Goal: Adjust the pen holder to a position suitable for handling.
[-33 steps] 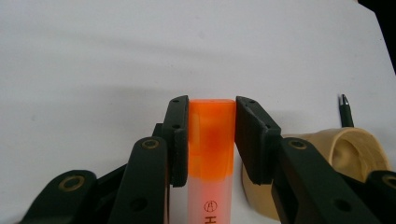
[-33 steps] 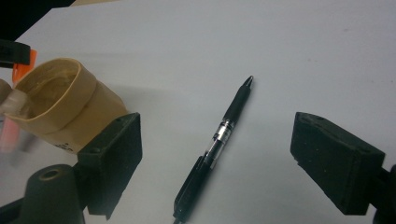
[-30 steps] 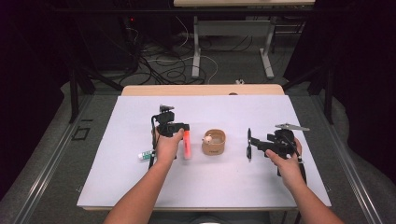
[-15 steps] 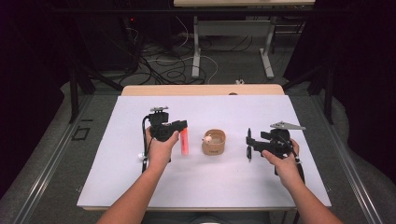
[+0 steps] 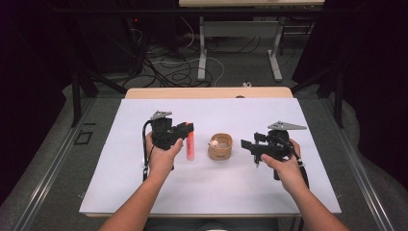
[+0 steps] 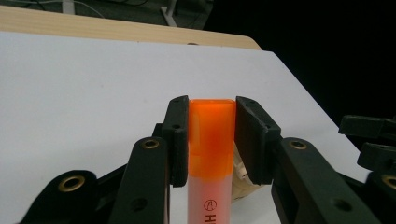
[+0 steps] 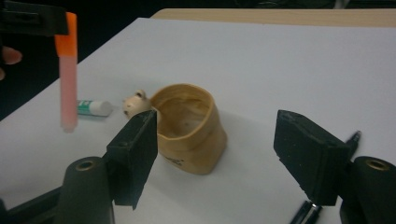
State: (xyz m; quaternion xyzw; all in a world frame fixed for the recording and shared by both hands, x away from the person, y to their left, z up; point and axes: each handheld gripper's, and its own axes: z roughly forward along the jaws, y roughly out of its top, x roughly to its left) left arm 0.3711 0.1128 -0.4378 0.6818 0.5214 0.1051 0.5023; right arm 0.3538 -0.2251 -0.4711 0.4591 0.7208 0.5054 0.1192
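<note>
- Highlighter [image 5: 190,145]: orange cap, pale pink barrel; clamped by its cap [image 6: 211,135] between the jaws of the left hand-held gripper [image 5: 185,129], hanging barrel-down clear of the bench [image 5: 288,115], just left of the pouch.
- Left hand-held gripper: closed on the cap, pads pressing both sides in the left gripper view; carried by the person's left hand [image 5: 161,156].
- Right hand-held gripper [image 5: 248,144]: jaws apart and holding nothing, having just been closing somewhat; in the right gripper view they frame the pouch from a little way off without touching it. Carried by the right hand [image 5: 286,168].
- Black pen [image 7: 327,186]: lies on the bench beneath the right jaw, partly hidden.
- Pouch [image 5: 220,147]: small tan soft-sided holder, upright, mouth open, apparently empty inside; a small pale animal figure [image 7: 135,103] sits at its rim.
- Glue stick [image 7: 95,108]: white with a green label, lying on the bench beyond the highlighter.
- Progress, as judged: pickup is done, highlighter lifted; left to do is carrying it over the pouch mouth and dropping it in, perhaps with the right side steadying the pouch. Pen and glue stick remain loose.
</note>
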